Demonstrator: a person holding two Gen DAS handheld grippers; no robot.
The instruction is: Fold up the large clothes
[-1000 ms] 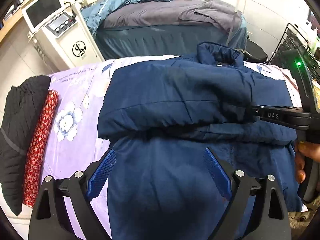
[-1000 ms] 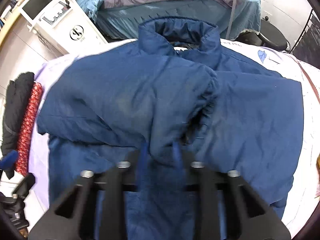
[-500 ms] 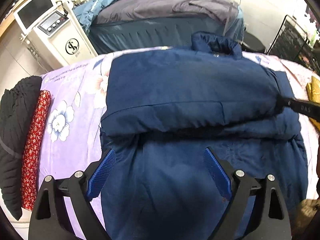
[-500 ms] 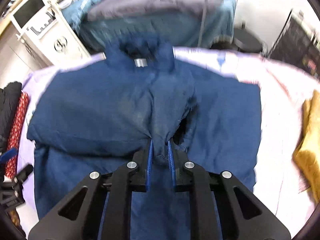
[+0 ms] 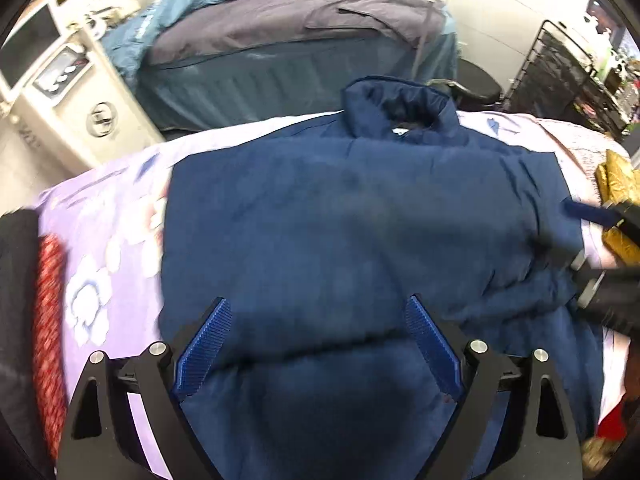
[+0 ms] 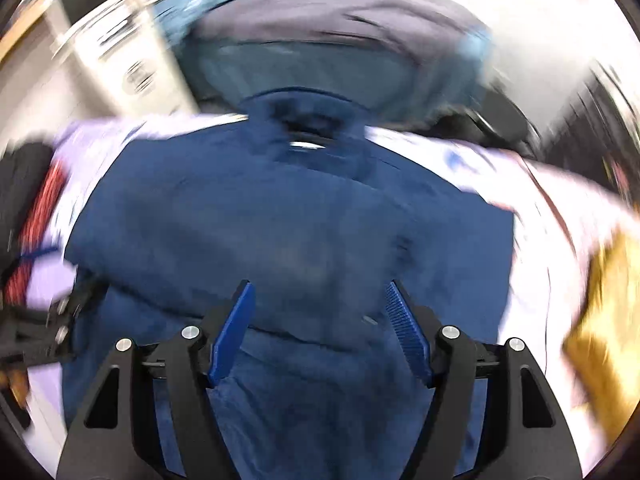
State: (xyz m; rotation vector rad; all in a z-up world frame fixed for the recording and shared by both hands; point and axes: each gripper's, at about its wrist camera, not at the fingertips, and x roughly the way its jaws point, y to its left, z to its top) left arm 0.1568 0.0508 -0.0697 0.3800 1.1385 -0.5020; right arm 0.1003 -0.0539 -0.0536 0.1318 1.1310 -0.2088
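Note:
A large navy padded jacket (image 5: pixel 352 216) lies on the purple floral sheet (image 5: pixel 100 264), collar (image 5: pixel 400 108) at the far side, a sleeve folded across its body. My left gripper (image 5: pixel 316 312) is open and empty, its blue pads just above the jacket's lower front. My right gripper (image 6: pixel 320 300) is open and empty over the jacket (image 6: pixel 288 232) near the folded sleeve's hem. The right gripper also shows at the right edge of the left wrist view (image 5: pixel 600 248). The right wrist view is motion-blurred.
Folded black and red clothes (image 5: pixel 44 320) lie at the sheet's left end. A yellow garment (image 5: pixel 616 184) lies at the right end. Behind are a dark bed (image 5: pixel 280 52), a white machine (image 5: pixel 68 92) and a black wire rack (image 5: pixel 568 76).
My right gripper was shut on the sleeve cuff; it has let go, opened and pulled back. The sleeve now lies across the jacket. My left gripper stayed open and moved forward slightly.

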